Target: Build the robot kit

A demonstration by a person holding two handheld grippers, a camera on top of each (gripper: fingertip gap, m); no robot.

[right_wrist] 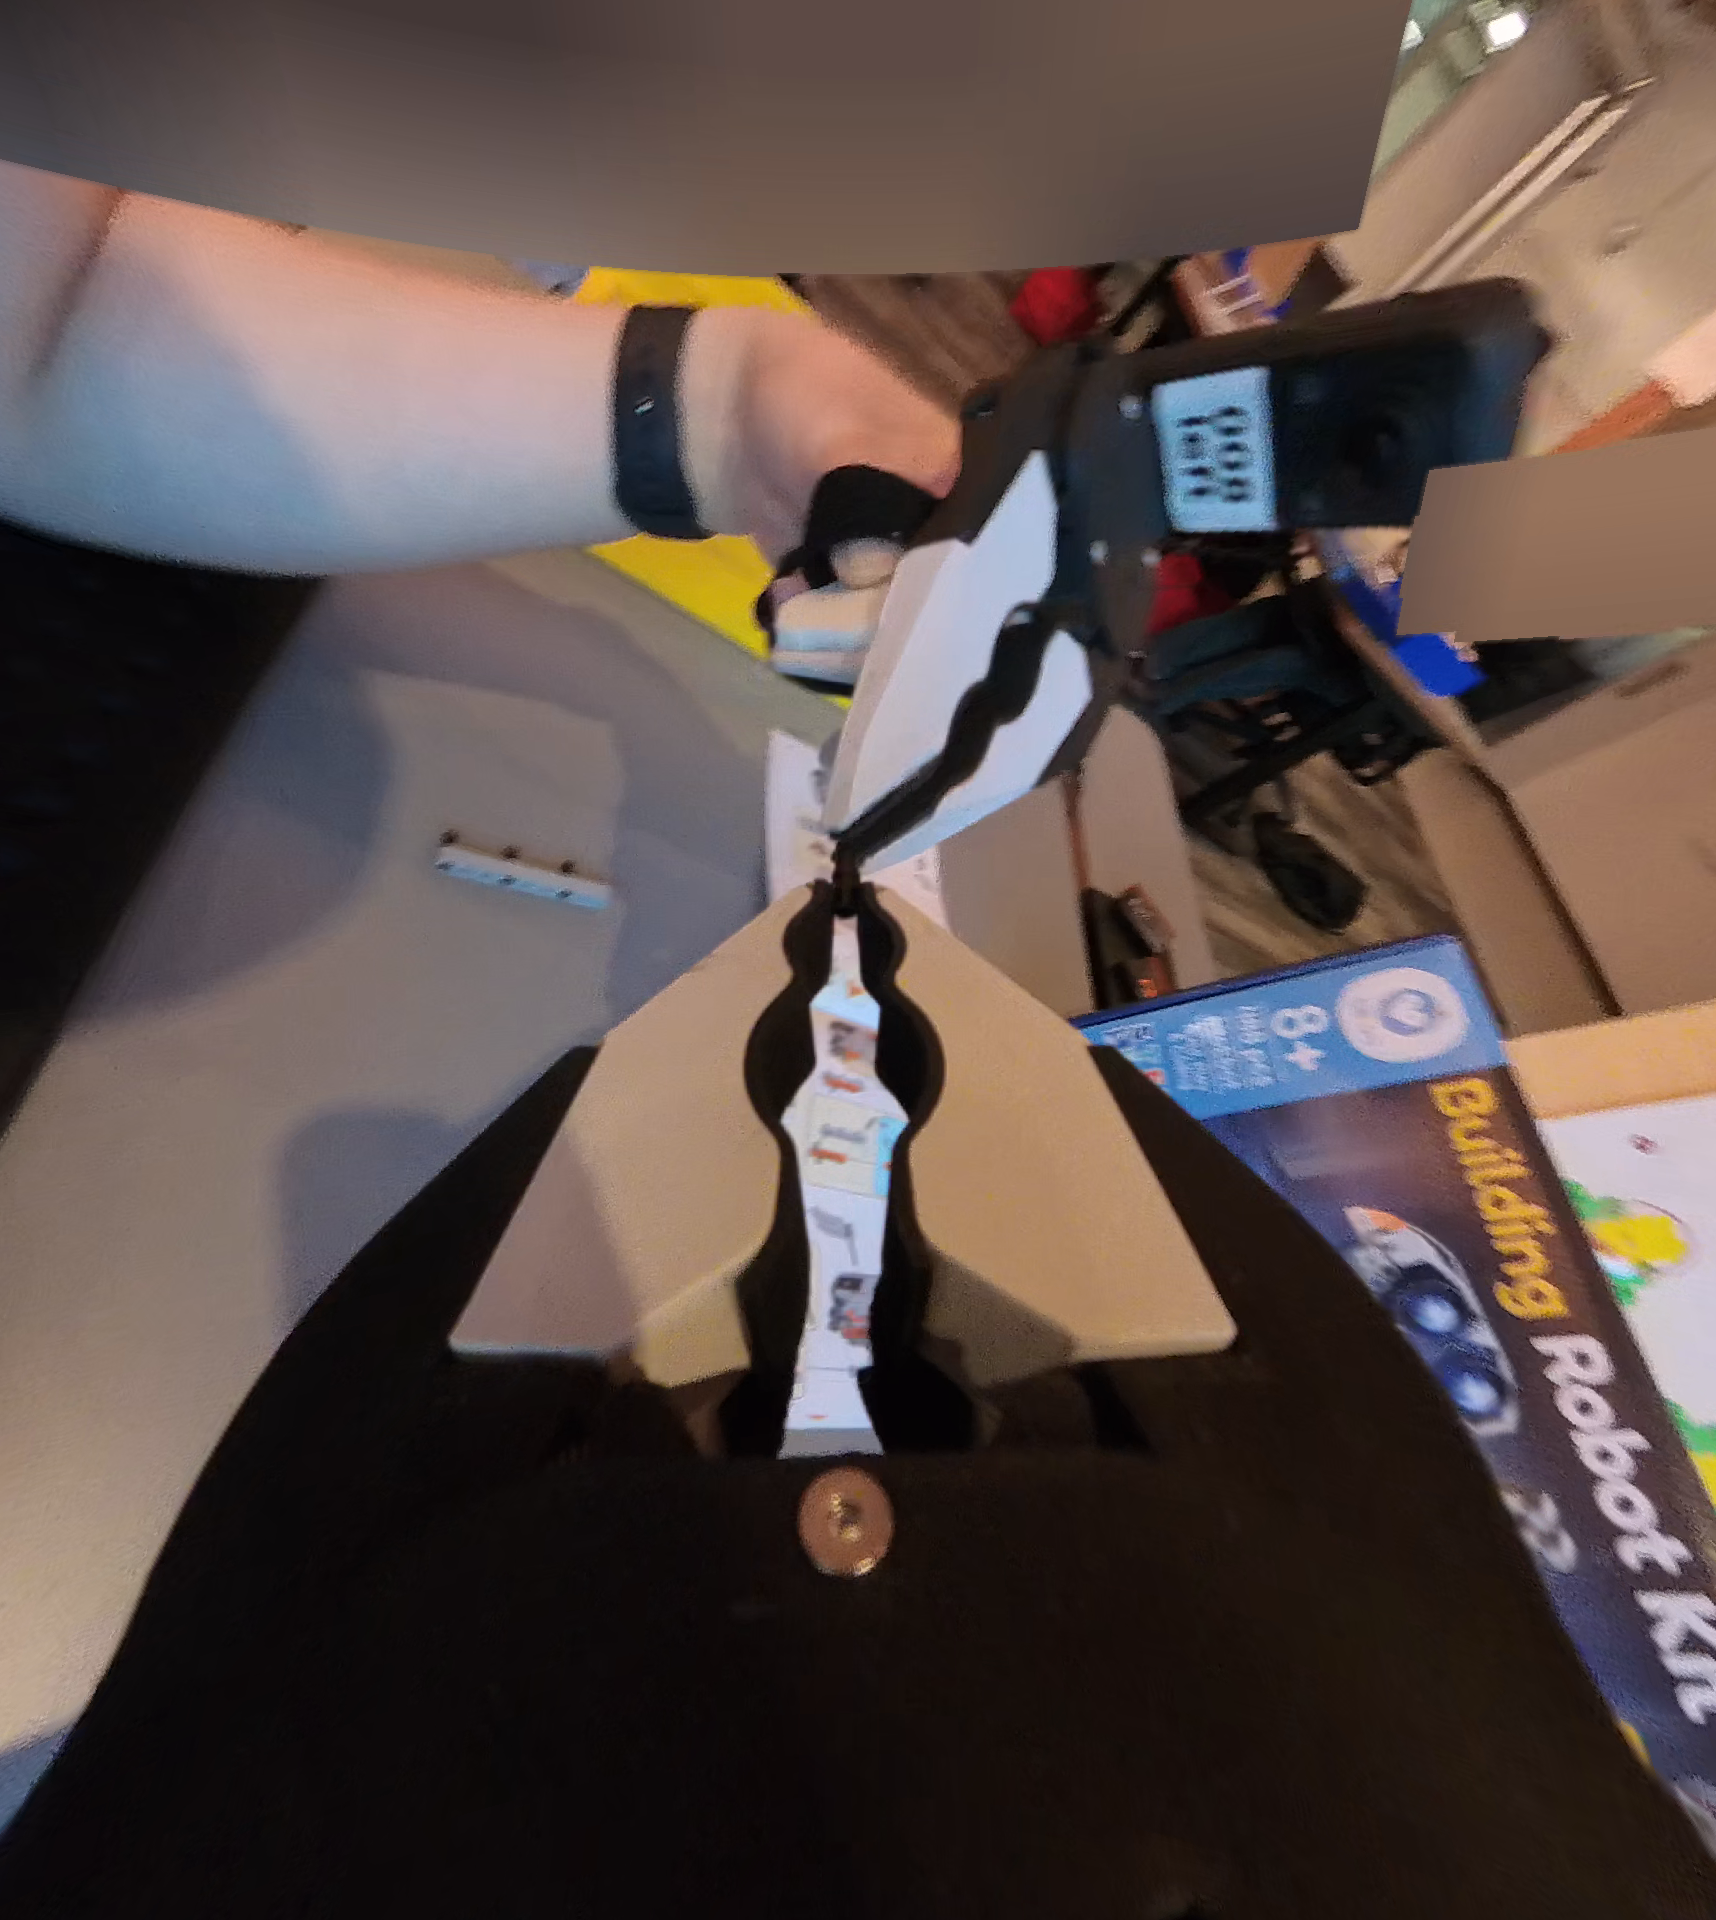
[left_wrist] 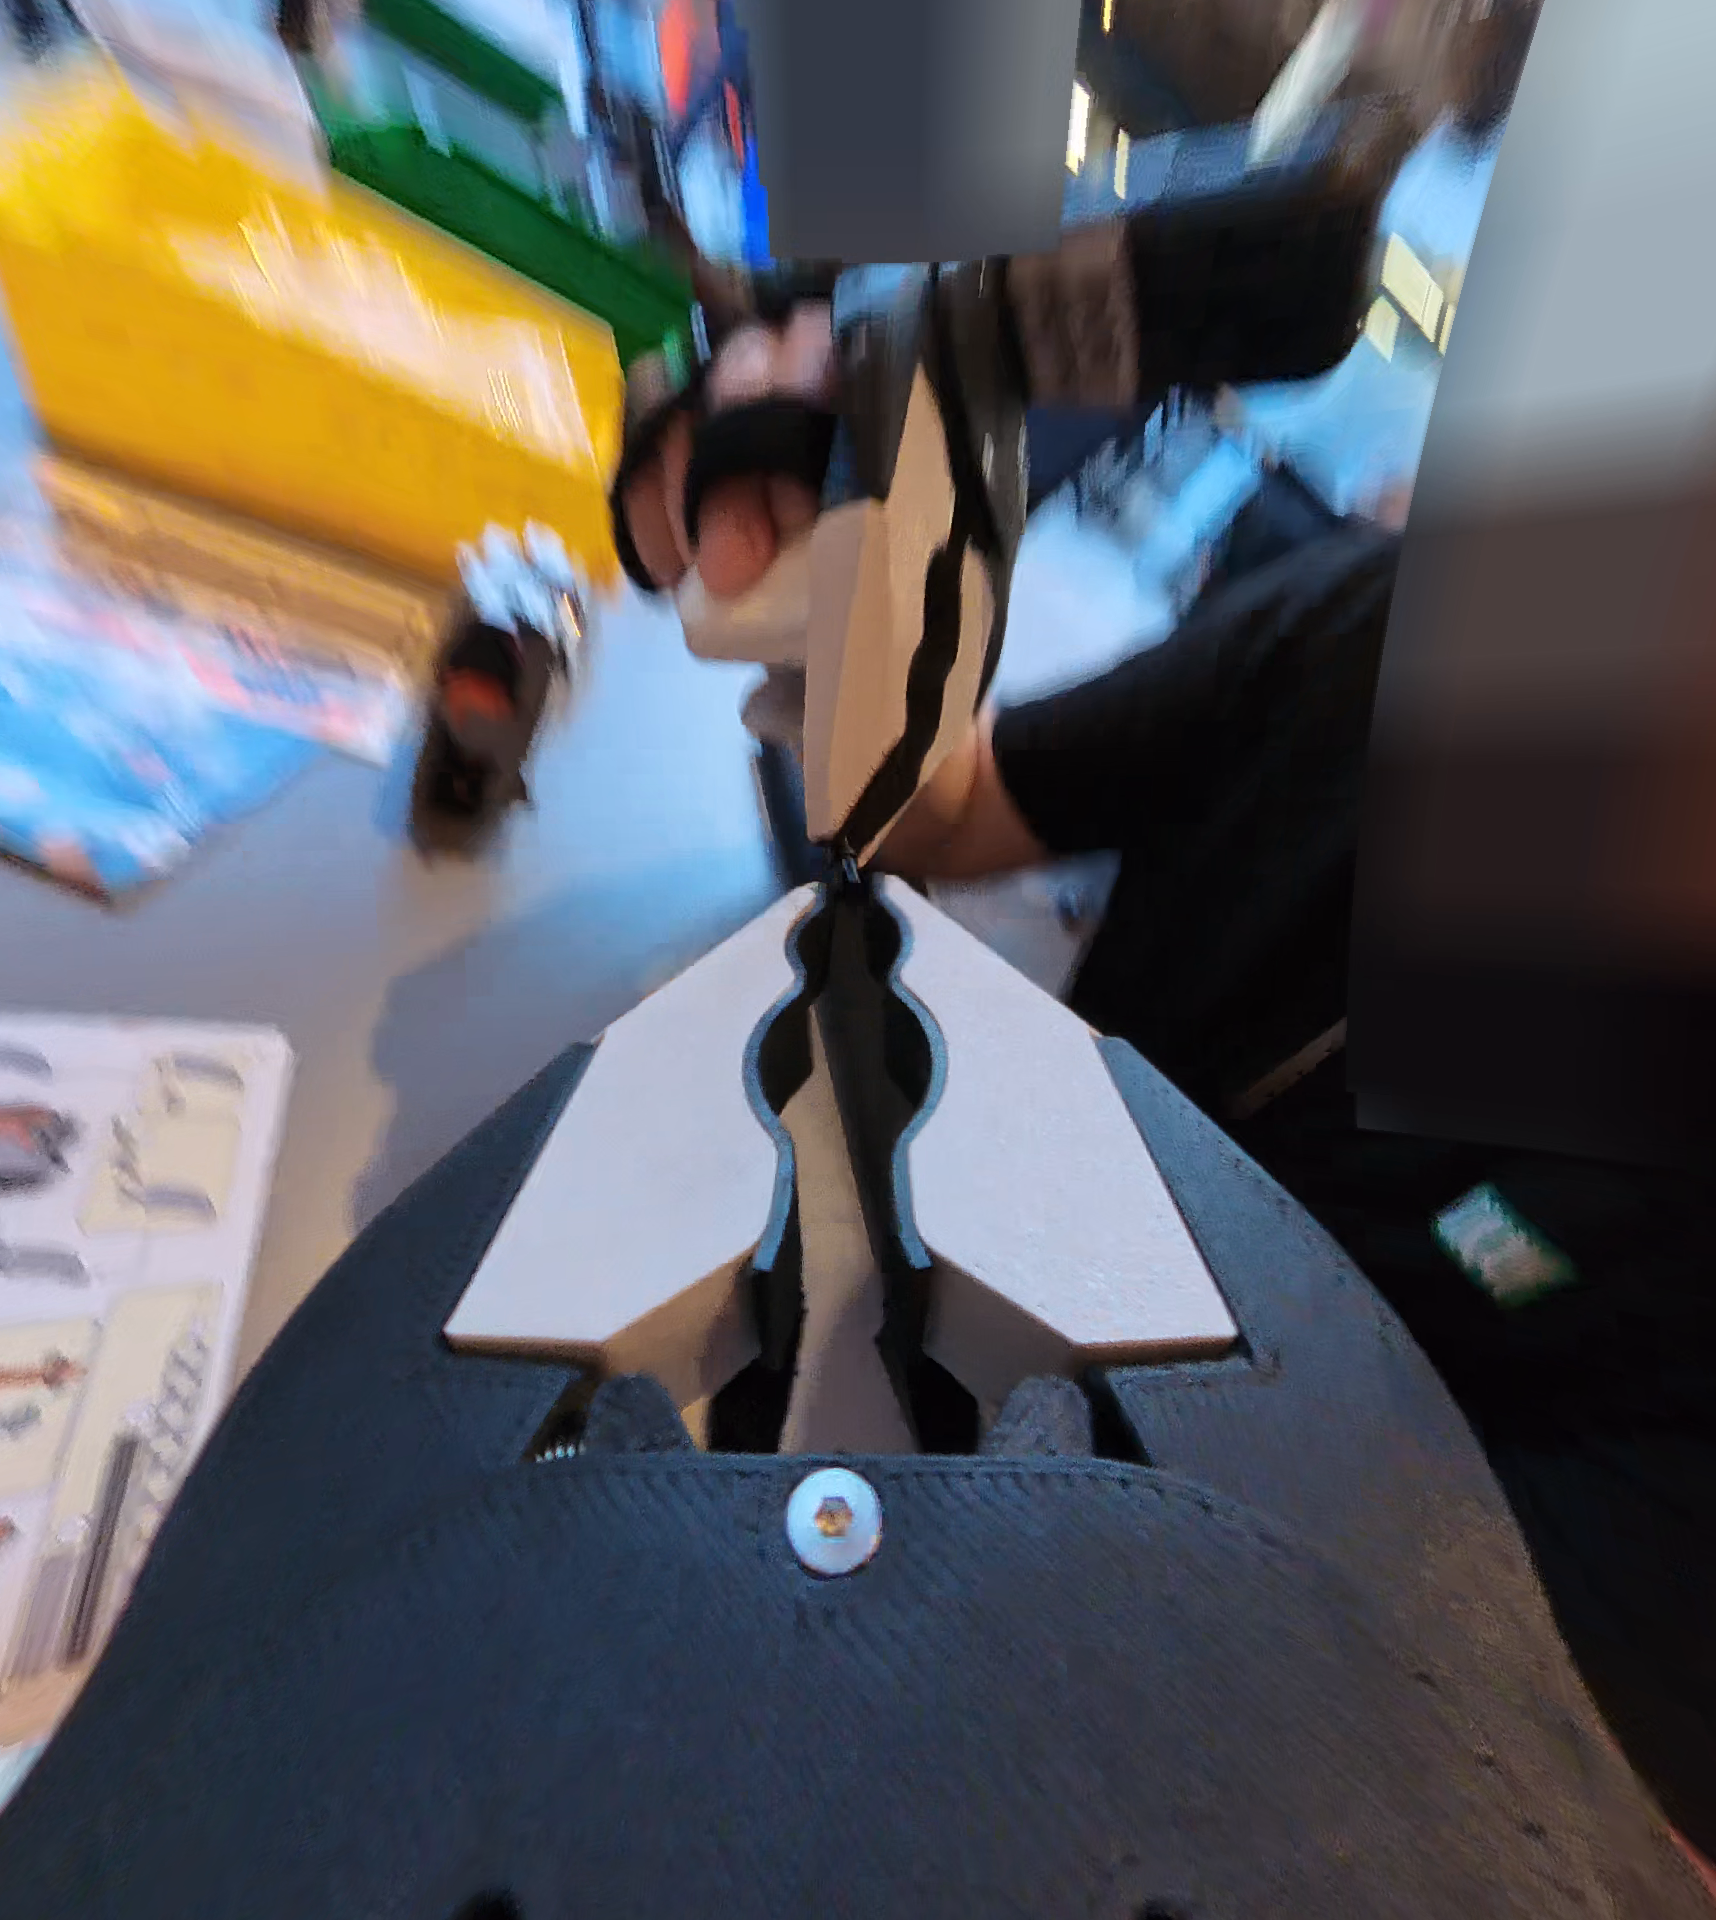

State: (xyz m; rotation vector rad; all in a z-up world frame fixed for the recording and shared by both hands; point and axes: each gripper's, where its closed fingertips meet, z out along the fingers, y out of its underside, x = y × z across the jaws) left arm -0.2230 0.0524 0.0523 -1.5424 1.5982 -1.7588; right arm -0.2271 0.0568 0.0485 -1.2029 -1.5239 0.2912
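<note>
Black ribbed printed plastic forms each gripper body, carrying pale wedge-shaped fingers with scalloped inner edges. Both the left gripper (left_wrist: 846,894) and right gripper (right_wrist: 841,896) have their tips pinched together on one tiny dark part (right_wrist: 845,881) held tip to tip between them. Beyond lie a paper instruction sheet (left_wrist: 54,1247), a glossy blue box (right_wrist: 1436,1195) and a blurred yellow bin (left_wrist: 293,343).

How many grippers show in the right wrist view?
2. The right gripper fills the foreground. The left gripper hangs just beyond it, tips nearly meeting, and both are shut on a small black part. None appears hidden.
</note>
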